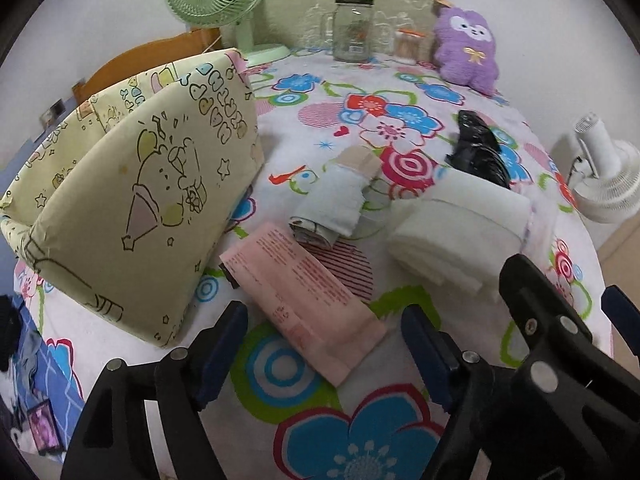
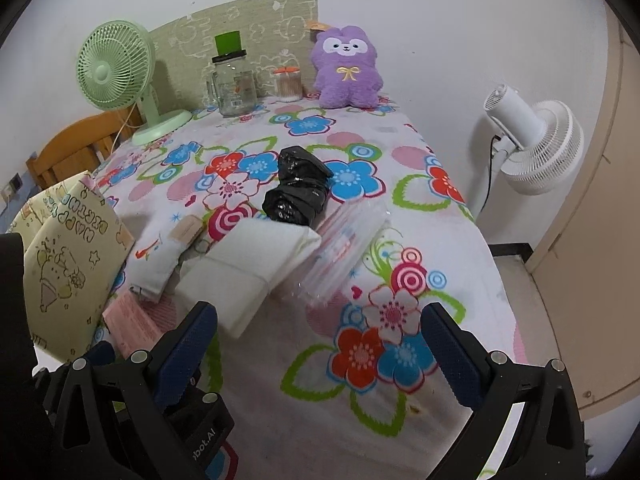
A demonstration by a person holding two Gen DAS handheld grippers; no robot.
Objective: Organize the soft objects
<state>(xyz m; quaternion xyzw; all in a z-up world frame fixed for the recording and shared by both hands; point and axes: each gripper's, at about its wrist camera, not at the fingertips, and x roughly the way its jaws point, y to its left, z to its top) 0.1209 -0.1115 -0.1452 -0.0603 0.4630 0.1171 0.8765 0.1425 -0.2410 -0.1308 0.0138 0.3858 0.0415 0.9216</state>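
Left tongs (image 1: 324, 344): jaws apart, nothing clamped; the near end of the pink packet (image 1: 304, 300) lies between the blue pads on the flowered counter (image 1: 360, 432), not pressed by them.

Right tongs (image 2: 318, 352): jaws apart and empty, above bare flowered cloth.

Yellow printed fabric box (image 1: 132, 216): standing open to the left of the left tongs, just beside the pink packet.

Rolled pale cloth bundle (image 1: 340, 196): ahead of the left tongs, beyond the packet's far end.

Folded white cloth (image 2: 256, 264): just ahead and left of the right tongs, its far end touching the black plastic bag bundle (image 2: 298, 192).

Clear plastic packet (image 2: 344, 248): ahead of the right tongs, beside the white cloth.

Purple plush toy (image 2: 346, 68), glass jar (image 2: 232, 84) and green fan (image 2: 116, 68): far edge of the counter, well apart from both tongs.
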